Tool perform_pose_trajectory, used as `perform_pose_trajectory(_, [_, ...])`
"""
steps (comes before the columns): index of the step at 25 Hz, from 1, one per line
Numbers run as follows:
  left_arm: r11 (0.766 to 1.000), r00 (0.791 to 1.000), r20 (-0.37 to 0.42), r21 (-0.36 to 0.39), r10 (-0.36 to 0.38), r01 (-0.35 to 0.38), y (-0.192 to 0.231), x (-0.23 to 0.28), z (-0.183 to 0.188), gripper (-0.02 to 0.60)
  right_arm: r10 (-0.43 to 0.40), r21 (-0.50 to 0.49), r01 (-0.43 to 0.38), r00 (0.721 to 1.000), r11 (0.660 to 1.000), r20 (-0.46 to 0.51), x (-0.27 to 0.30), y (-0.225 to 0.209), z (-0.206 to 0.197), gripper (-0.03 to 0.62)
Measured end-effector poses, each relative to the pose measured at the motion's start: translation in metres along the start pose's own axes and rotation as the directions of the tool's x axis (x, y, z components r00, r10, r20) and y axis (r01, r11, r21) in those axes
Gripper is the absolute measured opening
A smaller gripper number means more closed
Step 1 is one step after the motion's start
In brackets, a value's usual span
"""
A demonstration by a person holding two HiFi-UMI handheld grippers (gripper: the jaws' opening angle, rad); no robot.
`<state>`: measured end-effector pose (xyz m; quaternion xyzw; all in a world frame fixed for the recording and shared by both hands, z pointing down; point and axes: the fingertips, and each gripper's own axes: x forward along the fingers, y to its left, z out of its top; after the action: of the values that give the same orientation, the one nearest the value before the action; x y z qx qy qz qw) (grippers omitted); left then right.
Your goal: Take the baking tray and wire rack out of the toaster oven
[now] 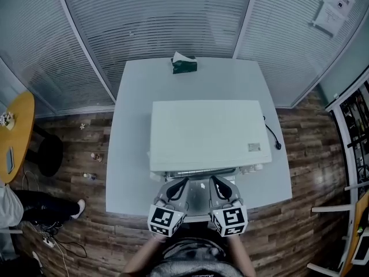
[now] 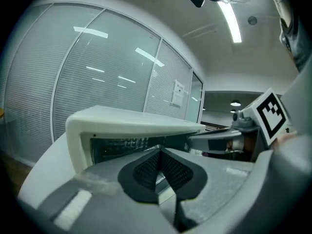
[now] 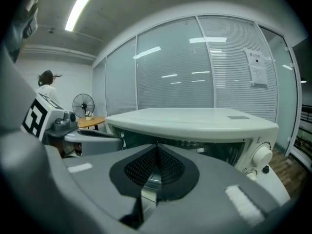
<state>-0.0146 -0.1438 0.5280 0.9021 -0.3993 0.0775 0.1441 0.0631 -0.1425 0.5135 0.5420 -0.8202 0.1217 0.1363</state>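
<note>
A white toaster oven (image 1: 207,134) stands in the middle of a pale grey table (image 1: 130,154), its front towards me. Its mouth is dark (image 2: 122,145) and opens onto a grey flap (image 1: 196,198) lying low in front; a ribbed metal edge (image 1: 202,172) shows at the opening. I cannot make out the tray or rack inside. My left gripper (image 1: 176,184) (image 2: 159,152) and right gripper (image 1: 216,182) (image 3: 157,147) hang side by side just before the opening, both shut with nothing between the pads. The oven's knobs (image 3: 261,156) sit at its right end.
A green tissue box (image 1: 184,64) stands at the table's far edge. A black power cord (image 1: 272,134) trails off the oven's right side. Glass walls with blinds close the back. A round yellow table (image 1: 14,137), a fan (image 3: 82,104) and a person (image 3: 47,84) are at the left.
</note>
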Motion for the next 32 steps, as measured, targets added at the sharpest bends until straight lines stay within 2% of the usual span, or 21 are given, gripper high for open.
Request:
perform_pose_trajectory(12, [0.995,0.984,-0.177,-0.094,0.003,-0.02,0.023,0.01,-0.082,0.005,-0.014,0.082,0.031,0.981,0.996,-0.192,0.014,-0.015,-0.073,0.002])
perform_pose_trajectory(14, [0.989,0.981,-0.196,-0.148,0.001,-0.03,0.026,0.011,-0.094,0.003,-0.008,0.114,0.033,0.976,0.993,-0.219,0.016,-0.018,-0.084,0.002])
perform_pose_trajectory(15, [0.978,0.979,-0.203,-0.203,-0.005,-0.038,0.028,0.011,-0.1,0.003,-0.002,0.139,0.036,0.973,0.99,-0.232,0.016,-0.019,-0.089,0.002])
perform_pose_trajectory(16, [0.958,0.978,-0.209,-0.282,-0.014,-0.047,0.03,0.011,-0.108,0.005,0.005,0.172,0.038,0.97,0.984,-0.243,0.017,-0.021,-0.094,0.002])
perform_pose_trajectory(17, [0.923,0.978,-0.209,-0.38,-0.025,-0.058,0.031,0.011,-0.115,0.005,0.015,0.213,0.04,0.968,0.976,-0.251,0.018,-0.022,-0.098,0.002])
perform_pose_trajectory(18, [0.873,0.979,-0.202,-0.483,-0.036,-0.068,0.033,0.01,-0.122,0.003,0.027,0.261,0.042,0.967,0.964,-0.255,0.018,-0.024,-0.102,0.002])
perform_pose_trajectory(21, [0.682,0.987,-0.151,-0.728,-0.059,-0.071,0.035,0.008,-0.136,0.005,0.075,0.422,0.039,0.965,0.906,-0.25,0.019,-0.028,-0.112,0.039])
perform_pose_trajectory(22, [0.62,0.989,-0.13,-0.782,-0.065,-0.062,0.036,0.009,-0.14,0.005,0.084,0.459,0.04,0.965,0.888,-0.247,0.019,-0.031,-0.114,0.043])
perform_pose_trajectory(23, [0.562,0.992,-0.109,-0.826,-0.069,-0.052,0.036,0.011,-0.143,0.038,0.088,0.481,0.043,0.965,0.876,-0.245,0.019,-0.033,-0.117,0.049])
perform_pose_trajectory(24, [0.511,0.994,-0.088,-0.858,-0.068,-0.041,0.037,0.013,-0.145,0.095,0.091,0.496,0.045,0.965,0.867,-0.246,0.02,-0.035,-0.119,0.064])
perform_pose_trajectory(25, [0.471,0.996,-0.068,-0.882,-0.059,-0.033,0.038,0.014,-0.146,0.103,0.097,0.512,0.045,0.964,0.858,-0.247,0.021,-0.036,-0.122,0.082])
perform_pose_trajectory(26, [0.441,0.998,-0.049,-0.897,-0.042,-0.025,0.041,0.015,-0.147,0.103,0.107,0.535,0.044,0.963,0.844,-0.246,0.022,-0.037,-0.124,0.092])
perform_pose_trajectory(27, [0.422,0.999,-0.033,-0.906,-0.022,-0.02,0.044,0.016,-0.148,0.103,0.118,0.566,0.041,0.963,0.823,-0.241,0.023,-0.037,-0.126,0.104])
perform_pose_trajectory(30, [0.377,1.0,0.001,-0.926,0.028,-0.01,0.055,0.02,-0.152,0.112,0.136,0.668,0.038,0.969,0.743,-0.206,0.029,-0.042,-0.128,0.141])
perform_pose_trajectory(32, [0.325,0.998,0.03,-0.946,0.063,0.008,0.063,0.023,-0.153,0.114,0.134,0.72,0.033,0.976,0.693,-0.173,0.034,-0.048,-0.126,0.141])
